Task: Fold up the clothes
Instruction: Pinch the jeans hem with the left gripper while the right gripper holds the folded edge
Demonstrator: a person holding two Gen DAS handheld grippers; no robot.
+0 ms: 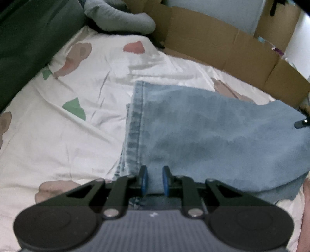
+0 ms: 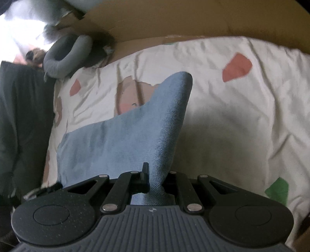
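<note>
A grey bolster-like cushion (image 1: 124, 17) lies curled at the far end of the bed, and brown cardboard (image 1: 228, 46) stands along the bed's far edge beside it; a dark green fabric mass (image 1: 25, 44) banks up on the left of the left wrist view. None of these touches the jeans (image 1: 203, 135), which are light blue denim lying across the middle of the bed sheet (image 1: 67, 135), with a stitched hem showing at the far left edge of the cloth. The left gripper (image 1: 155, 179) points steeply down at the bed, and its 2 blue-padded fingers are nearly closed on a fold of the denim that runs up between them. The right gripper (image 2: 155, 174) is tilted down in the same manner and is clamped tight on another part of the jeans (image 2: 135, 126); the cloth hides 1 of its fingers, and from the grip the denim rises away into a lifted, rounded peak over the sheet (image 2: 242, 126). The sheet is white, creased, and printed with pink, green and tan shapes. Bright light washes out the upper left corner of the right wrist view.
</note>
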